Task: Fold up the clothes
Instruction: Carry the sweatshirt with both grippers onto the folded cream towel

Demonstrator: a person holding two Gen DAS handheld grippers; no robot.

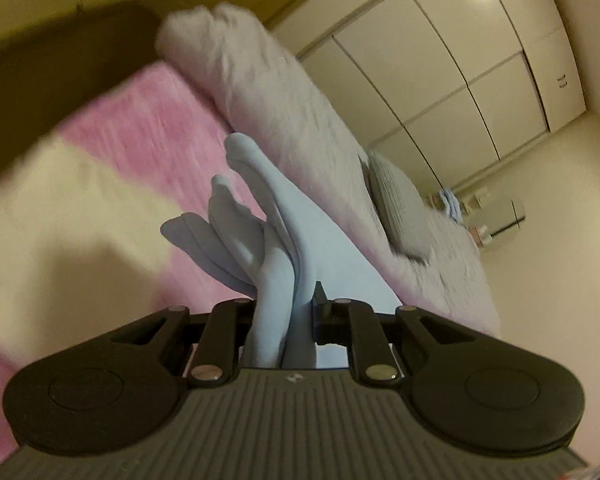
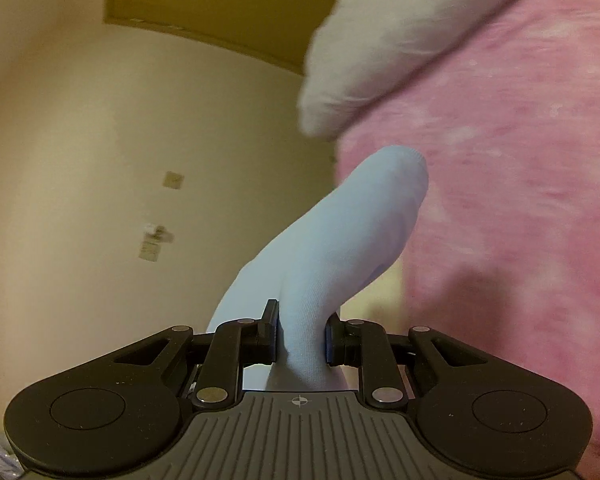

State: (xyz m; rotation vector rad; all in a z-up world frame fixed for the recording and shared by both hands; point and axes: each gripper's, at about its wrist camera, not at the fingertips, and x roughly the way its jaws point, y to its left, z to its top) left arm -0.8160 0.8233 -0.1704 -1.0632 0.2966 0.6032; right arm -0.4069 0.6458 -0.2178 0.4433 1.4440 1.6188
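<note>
We work over a bed covered by a pink and cream blanket. Our left gripper has its jaws pinched on bunched folds of a light blue garment, which rises from the jaws above the blanket. Our right gripper pinches another part of the same blue cloth, lifted in front of the blanket. Beyond the blanket lies a rolled grey duvet, with a grey pillow beside it. Past the duvet stand cream wardrobe doors. The right view shows a cream wall beside the blanket and a brown door frame.
</note>
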